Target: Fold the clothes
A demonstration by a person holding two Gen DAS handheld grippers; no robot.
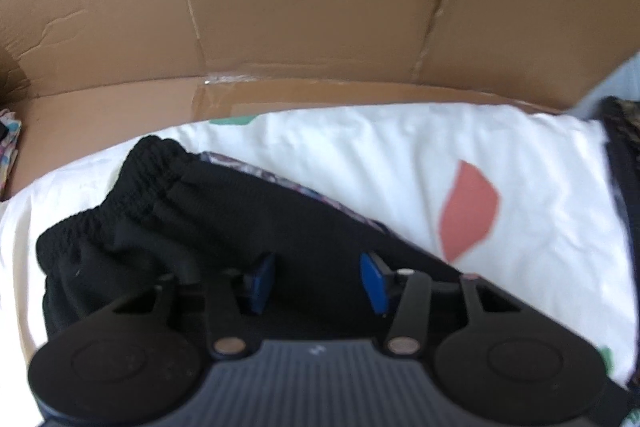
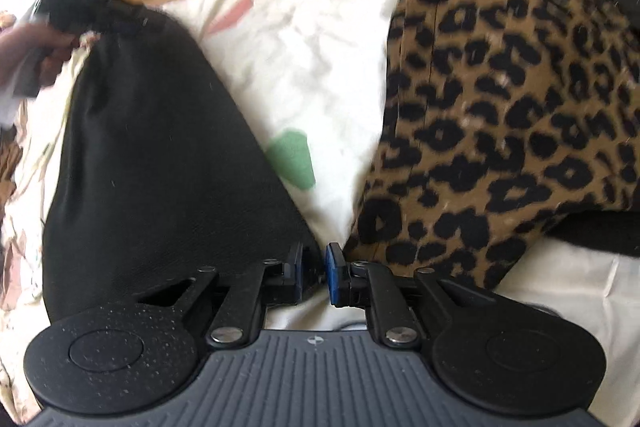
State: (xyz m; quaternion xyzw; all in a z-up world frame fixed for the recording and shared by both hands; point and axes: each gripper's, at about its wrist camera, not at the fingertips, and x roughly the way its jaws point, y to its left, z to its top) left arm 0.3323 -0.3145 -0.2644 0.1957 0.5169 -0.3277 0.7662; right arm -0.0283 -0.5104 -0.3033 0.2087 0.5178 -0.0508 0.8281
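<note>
- My right claw [image 2: 314, 277] has its blue pads nearly together at the near corner of the black garment [image 2: 160, 163]; I can't tell whether cloth is caught between them.
- My left claw [image 1: 318, 281] stands spread over the same garment, pads apart, pinching nothing.
- The garment lies on a white sheet [image 2: 320, 47], its gathered waistband [image 1: 132, 187] at the far left.
- A leopard-print piece [image 2: 512, 87] lies right of it.
- Brown cardboard [image 1: 320, 7] stands behind.

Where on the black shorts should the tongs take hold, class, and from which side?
Grip the gathered elastic waistband of the black shorts, coming from above over its open far edge; it is the thick, raised band lying clear on the white sheet.
</note>
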